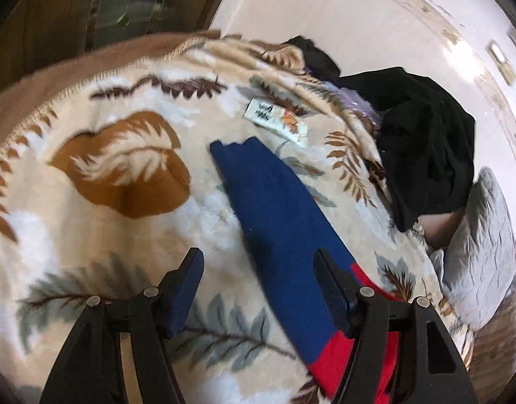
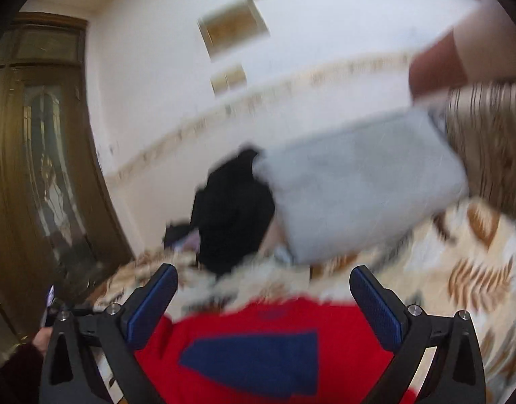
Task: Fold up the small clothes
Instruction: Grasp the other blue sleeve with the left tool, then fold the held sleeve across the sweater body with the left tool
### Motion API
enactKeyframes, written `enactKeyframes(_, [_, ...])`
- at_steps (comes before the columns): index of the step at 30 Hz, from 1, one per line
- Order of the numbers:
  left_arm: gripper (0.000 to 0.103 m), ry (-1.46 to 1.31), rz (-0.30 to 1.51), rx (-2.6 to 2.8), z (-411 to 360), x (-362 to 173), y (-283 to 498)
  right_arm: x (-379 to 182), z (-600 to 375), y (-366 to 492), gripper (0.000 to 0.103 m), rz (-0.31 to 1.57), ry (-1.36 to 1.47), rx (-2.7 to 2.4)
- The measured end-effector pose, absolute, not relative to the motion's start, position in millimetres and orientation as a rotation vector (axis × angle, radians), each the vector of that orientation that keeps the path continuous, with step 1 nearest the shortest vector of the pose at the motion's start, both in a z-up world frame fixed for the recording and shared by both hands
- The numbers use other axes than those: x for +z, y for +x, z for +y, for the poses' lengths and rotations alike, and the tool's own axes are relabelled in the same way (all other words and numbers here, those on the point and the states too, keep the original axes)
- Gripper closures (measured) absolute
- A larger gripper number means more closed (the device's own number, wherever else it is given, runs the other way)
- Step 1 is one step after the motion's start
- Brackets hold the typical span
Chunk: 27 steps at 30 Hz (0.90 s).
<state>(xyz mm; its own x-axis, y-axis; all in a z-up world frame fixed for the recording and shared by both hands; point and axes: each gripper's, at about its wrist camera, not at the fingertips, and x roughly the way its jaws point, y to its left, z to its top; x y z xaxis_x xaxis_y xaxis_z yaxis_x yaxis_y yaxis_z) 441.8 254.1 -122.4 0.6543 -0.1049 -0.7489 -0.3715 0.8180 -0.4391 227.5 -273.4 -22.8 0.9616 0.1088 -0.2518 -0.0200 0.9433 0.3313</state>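
A small red garment (image 2: 224, 323) lies on the leaf-patterned blanket (image 1: 106, 235), with its blue sleeve (image 2: 254, 360) folded across the red body. In the left wrist view the blue sleeve (image 1: 278, 215) runs as a long strip away from the red part (image 1: 328, 363). My left gripper (image 1: 259, 266) hovers open just above it; the right-hand finger (image 1: 332, 289) is over the sleeve and the other over bare blanket. My right gripper (image 2: 263, 279) stands wide open above the garment's far edge, with nothing between its fingers. The right wrist view is blurred.
A heap of black clothes (image 1: 423, 155) lies at the blanket's far side, against a grey quilted pillow (image 1: 480, 245). A small white packet (image 1: 278, 121) rests beyond the sleeve's end. A wooden door with glass (image 2: 39, 168) and a white wall (image 2: 157, 84) stand behind.
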Motion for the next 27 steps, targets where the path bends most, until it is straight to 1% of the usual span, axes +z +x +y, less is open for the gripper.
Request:
enactKeyframes(2, [0.036,-0.647,0.869,0.161,256.8,-131.7,450.6,-33.9,-272.3,243.6,0.000,0.365,0.346,0.100])
enactKeyframes(3, [0.038,-0.653,0.873,0.154,256.5,-134.5,453.0,-38.6,-273.5,247.5,0.000,0.389,0.365,0.104])
enactKeyframes(4, [0.043,-0.659,0.879,0.144,255.3,-137.0,456.2,-43.6,-274.0,252.5,0.005,0.415,0.381,0.105])
enactKeyframes(5, [0.056,-0.663,0.889,0.134,254.0,-140.0,459.5,-50.3,-274.7,260.2,0.012,0.454,0.389,0.109])
enactKeyframes(6, [0.066,-0.668,0.898,0.122,251.9,-142.8,462.6,-55.9,-276.1,266.7,0.017,0.483,0.392,0.115])
enactKeyframes(7, [0.068,-0.671,0.902,0.113,249.9,-145.0,465.0,-62.5,-274.7,274.0,0.028,0.521,0.387,0.110])
enactKeyframes(8, [0.069,-0.672,0.905,0.105,247.8,-147.0,467.3,-68.9,-273.8,281.2,0.041,0.559,0.378,0.101])
enactKeyframes(9, [0.069,-0.671,0.909,0.104,245.6,-149.3,469.9,-77.4,-273.7,288.8,0.050,0.600,0.377,0.110])
enactKeyframes(10, [0.069,-0.672,0.912,0.107,245.2,-150.5,471.3,-86.3,-273.8,295.1,0.062,0.640,0.388,0.122])
enactKeyframes(12, [0.068,-0.696,0.911,0.120,246.0,-153.4,474.0,-101.7,-274.8,299.7,0.062,0.697,0.396,0.101])
enactKeyframes(17, [0.069,-0.712,0.892,0.146,245.1,-154.3,476.1,-109.8,-271.1,301.8,0.062,0.716,0.321,0.044])
enactKeyframes(18, [0.073,-0.693,0.888,0.157,242.9,-153.4,476.0,-110.3,-269.1,302.3,0.062,0.722,0.304,0.030])
enactKeyframes(19, [0.080,-0.663,0.888,0.170,239.7,-152.6,476.5,-109.1,-267.2,301.1,0.062,0.729,0.282,0.016])
enactKeyframes(20, [0.091,-0.639,0.894,0.171,236.5,-152.3,477.4,-108.1,-263.2,300.8,0.062,0.735,0.254,0.004])
enactKeyframes(24, [0.092,-0.573,0.859,0.162,227.2,-142.2,474.8,-105.3,-251.1,296.4,0.062,0.759,0.201,0.010])
enactKeyframes(27, [0.093,-0.510,0.814,0.133,213.1,-121.5,469.6,-106.0,-246.0,293.3,0.062,0.766,0.201,0.034])
